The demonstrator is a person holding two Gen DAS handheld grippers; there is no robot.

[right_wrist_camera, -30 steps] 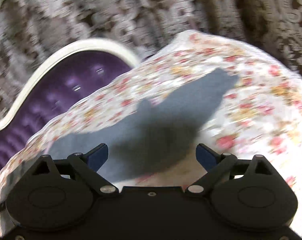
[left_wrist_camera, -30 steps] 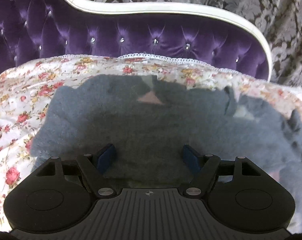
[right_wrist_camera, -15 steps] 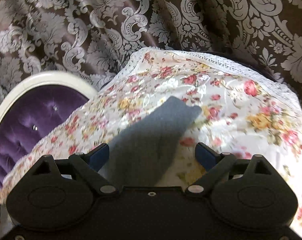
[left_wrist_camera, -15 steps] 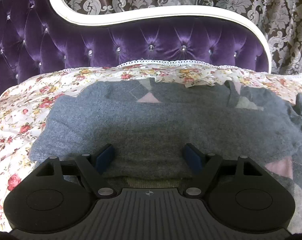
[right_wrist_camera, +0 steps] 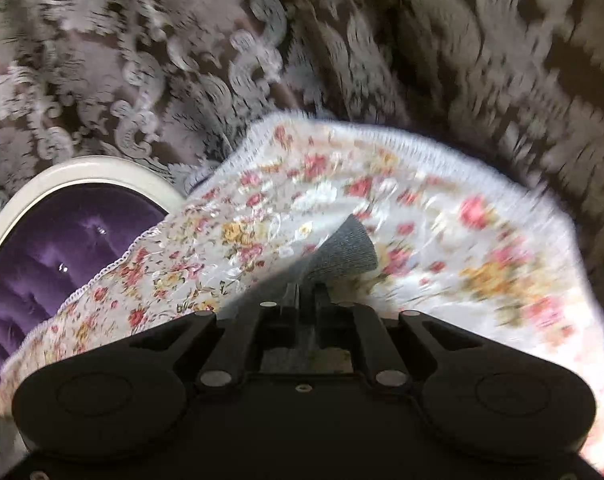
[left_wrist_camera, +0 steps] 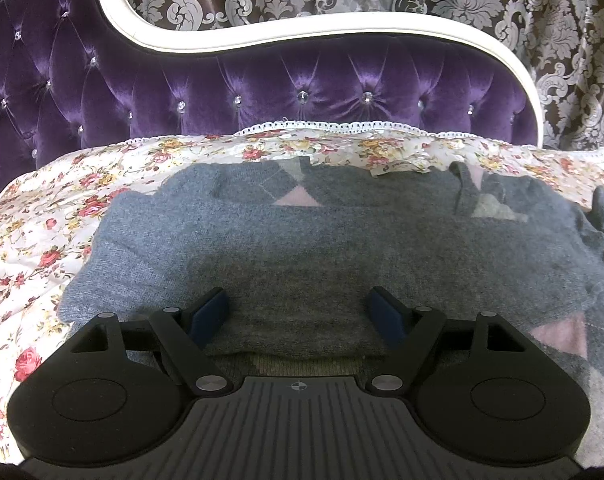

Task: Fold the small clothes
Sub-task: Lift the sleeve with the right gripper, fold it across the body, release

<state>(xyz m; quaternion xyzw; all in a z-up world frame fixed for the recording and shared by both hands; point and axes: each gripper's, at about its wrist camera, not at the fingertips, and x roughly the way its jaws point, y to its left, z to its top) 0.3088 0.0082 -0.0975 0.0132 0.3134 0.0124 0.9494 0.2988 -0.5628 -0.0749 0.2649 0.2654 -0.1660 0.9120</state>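
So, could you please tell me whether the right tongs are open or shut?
Shut: the right tongs have their fingers drawn together on a grey sleeve over the floral cover.

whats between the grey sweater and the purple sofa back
In the left wrist view, a strip of floral cover with a white lace edge lies between the grey sweater and the purple sofa back; nothing else sits there.

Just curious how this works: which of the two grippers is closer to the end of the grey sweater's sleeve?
The right. The right gripper is shut on the grey sweater's sleeve near its end. The left gripper hovers open over the sweater's body, its pads apart.
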